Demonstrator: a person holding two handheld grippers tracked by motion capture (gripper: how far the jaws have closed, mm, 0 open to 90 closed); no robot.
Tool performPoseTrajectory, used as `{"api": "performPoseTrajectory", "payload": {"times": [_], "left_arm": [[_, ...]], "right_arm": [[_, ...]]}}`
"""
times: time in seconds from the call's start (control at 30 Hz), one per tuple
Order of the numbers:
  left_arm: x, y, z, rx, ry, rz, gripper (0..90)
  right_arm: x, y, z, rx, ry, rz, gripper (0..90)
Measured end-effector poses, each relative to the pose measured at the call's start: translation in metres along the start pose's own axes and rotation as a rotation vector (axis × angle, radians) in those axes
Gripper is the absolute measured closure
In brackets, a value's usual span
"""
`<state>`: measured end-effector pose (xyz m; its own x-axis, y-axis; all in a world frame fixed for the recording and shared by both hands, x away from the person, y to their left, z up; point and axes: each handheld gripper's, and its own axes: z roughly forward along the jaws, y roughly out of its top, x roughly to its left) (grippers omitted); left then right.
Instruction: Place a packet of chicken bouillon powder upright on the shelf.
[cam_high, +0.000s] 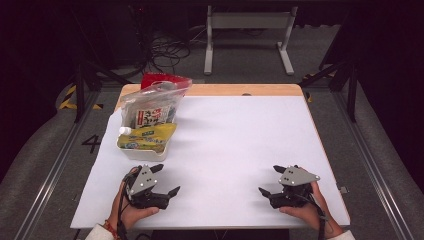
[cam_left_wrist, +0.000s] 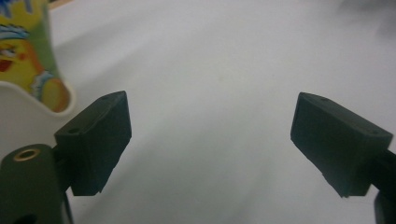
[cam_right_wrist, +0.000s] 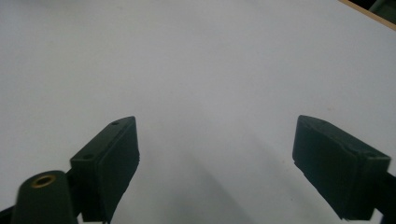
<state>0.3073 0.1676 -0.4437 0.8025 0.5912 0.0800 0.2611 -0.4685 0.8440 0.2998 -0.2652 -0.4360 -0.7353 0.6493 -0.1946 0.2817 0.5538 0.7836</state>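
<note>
White tub (cam_high: 136, 151) sits w/ a yellow snack bag (cam_high: 148, 137) lying in it, and that is the thing we work on. A clear zip bag (cam_high: 150, 107) full of packets leans up just behind the tub, w/ something red (cam_high: 159, 79) behind that.

Our left gripper (cam_high: 167, 181) is just in front of the tub, on the near side, not touching it. Its jaws are spread wide w/ nothing between them. Our right gripper (cam_high: 269, 180) is well apart from the tub, far off to the side over the bare white table (cam_high: 240, 145). Its jaws are spread wide too, and empty.

We think the next bit is a grab at the tub or the yellow bag. To do it well, we should turn the left gripper toward the tub, come in low & slow, and pinch one thing, not the tub rim & bag both. Keep the zip bag from tipping.

High view gives us the whole pile and both hands. Left gripper view gives the yellow bag's cartoon print (cam_left_wrist: 25, 60) up close at the tub's rim (cam_left_wrist: 35, 100), beside the jaw. Right gripper view gives white table & a wood edge (cam_right_wrist: 369, 13).
</note>
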Motion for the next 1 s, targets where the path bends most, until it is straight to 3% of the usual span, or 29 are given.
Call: {"api": "performPoseTrajectory", "payload": {"times": [0.03, 0.33, 0.63, 1.0], "left_arm": [[-0.001, 0.000, 0.003, 0.015, -0.030, -0.004, 8.5], [-0.009, 0.001, 0.018, 0.069, -0.072, 0.037, 4.8], [-0.011, 0.002, 0.022, 0.070, -0.061, 0.073, 4.3], [-0.010, 0.003, 0.024, 0.077, -0.057, 0.077, 4.9]], "right_arm": [[0.000, -0.001, 0.000, 0.001, 0.000, 0.000, 11.1], [0.000, -0.015, -0.007, 0.011, 0.012, -0.003, 5.2], [-0.001, -0.021, -0.008, 0.024, -0.031, 0.014, 6.7], [-0.001, -0.022, -0.009, 0.010, -0.053, 0.026, 7.1]]}}
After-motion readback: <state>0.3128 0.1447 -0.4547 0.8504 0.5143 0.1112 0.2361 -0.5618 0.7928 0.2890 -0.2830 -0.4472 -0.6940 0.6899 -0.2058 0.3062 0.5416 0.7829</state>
